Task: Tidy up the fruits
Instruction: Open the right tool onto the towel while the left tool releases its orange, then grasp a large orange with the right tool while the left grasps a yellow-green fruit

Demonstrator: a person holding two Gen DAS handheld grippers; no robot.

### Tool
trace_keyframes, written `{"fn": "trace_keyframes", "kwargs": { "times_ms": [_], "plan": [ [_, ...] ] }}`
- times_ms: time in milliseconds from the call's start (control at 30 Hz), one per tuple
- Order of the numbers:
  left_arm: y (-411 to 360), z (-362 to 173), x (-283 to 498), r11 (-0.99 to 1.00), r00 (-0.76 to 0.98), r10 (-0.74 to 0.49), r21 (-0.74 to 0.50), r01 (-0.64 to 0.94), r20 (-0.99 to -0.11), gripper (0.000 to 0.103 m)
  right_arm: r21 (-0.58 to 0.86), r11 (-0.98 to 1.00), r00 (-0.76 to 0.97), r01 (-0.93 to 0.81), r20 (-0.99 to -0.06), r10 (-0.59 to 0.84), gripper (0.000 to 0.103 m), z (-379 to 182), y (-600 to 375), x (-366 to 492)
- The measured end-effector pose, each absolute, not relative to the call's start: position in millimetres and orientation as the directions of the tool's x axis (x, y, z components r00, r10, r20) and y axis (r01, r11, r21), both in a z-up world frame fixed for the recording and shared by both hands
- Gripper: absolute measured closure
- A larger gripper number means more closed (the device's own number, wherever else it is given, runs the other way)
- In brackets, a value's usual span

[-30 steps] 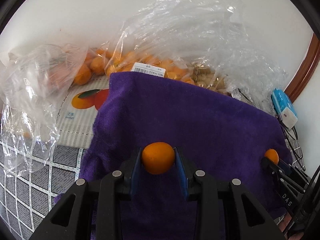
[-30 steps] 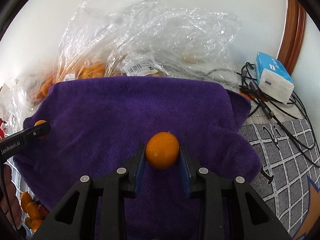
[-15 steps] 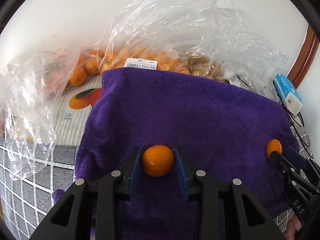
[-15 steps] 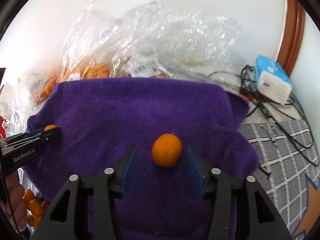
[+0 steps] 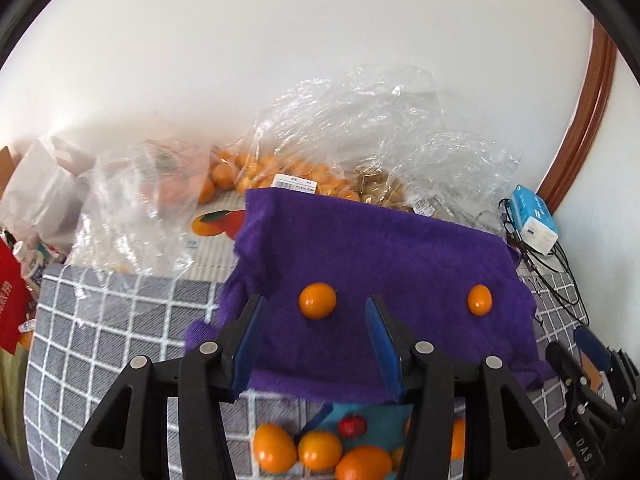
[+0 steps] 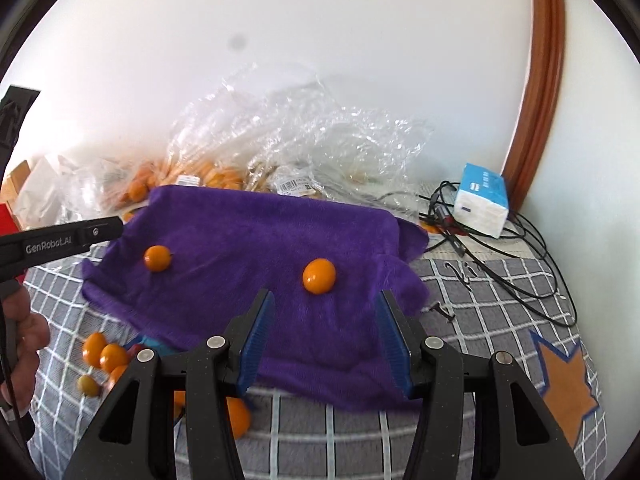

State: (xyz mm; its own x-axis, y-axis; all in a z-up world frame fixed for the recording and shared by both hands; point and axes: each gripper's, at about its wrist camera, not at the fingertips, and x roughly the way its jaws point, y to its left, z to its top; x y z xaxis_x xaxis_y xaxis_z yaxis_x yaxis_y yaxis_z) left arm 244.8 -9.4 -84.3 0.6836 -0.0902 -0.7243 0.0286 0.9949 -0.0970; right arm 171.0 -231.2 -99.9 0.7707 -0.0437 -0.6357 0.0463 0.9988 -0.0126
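Observation:
Two small oranges lie apart on a purple towel (image 5: 380,248) (image 6: 248,240). The left orange (image 5: 317,300) (image 6: 157,258) sits just ahead of my left gripper (image 5: 314,316), which is open and empty. The right orange (image 5: 479,300) (image 6: 319,276) sits just ahead of my right gripper (image 6: 325,312), also open and empty. The right gripper's fingers (image 5: 576,364) show at the lower right of the left wrist view. The left gripper's finger (image 6: 64,240) shows at the left of the right wrist view.
Several loose oranges (image 5: 320,450) (image 6: 104,356) and a red fruit (image 5: 352,426) lie below the towel's near edge on the grey checked cloth (image 6: 500,292). Clear plastic bags of fruit (image 5: 304,152) stand against the wall. A blue tissue pack (image 6: 482,200) and black cables (image 6: 520,248) lie at the right.
Both grippers opened, left their oranges on the towel and pulled back and up. The right one opened first, then the left.

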Motion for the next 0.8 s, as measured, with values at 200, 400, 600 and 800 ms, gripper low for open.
{"fn": "trace_keyframes", "kwargs": {
  "times_ms": [200,400,600,800],
  "plan": [
    [10,-80,192,0.992,0.693,-0.103,-0.126,0.018,-0.713,0.054,0.015,0.999,0.788,0.052,-0.615,-0.032,0.051,-93,-226,131],
    [30,-93,149,0.996,0.696,-0.071,-0.092,0.007,-0.715,0.054,0.056,0.998,0.777,0.018,-0.629,0.021,0.051,-97,-221,102],
    [56,-106,121,0.997,0.673,-0.049,-0.081,-0.016,-0.738,0.054,0.106,0.994,0.74,0.01,-0.669,0.064,0.051,-112,-213,88],
    [79,-128,108,0.995,0.648,-0.032,-0.086,-0.051,-0.761,0.054,0.113,0.993,0.727,-0.026,-0.68,0.096,0.051,-131,-193,83]
  ]
}}
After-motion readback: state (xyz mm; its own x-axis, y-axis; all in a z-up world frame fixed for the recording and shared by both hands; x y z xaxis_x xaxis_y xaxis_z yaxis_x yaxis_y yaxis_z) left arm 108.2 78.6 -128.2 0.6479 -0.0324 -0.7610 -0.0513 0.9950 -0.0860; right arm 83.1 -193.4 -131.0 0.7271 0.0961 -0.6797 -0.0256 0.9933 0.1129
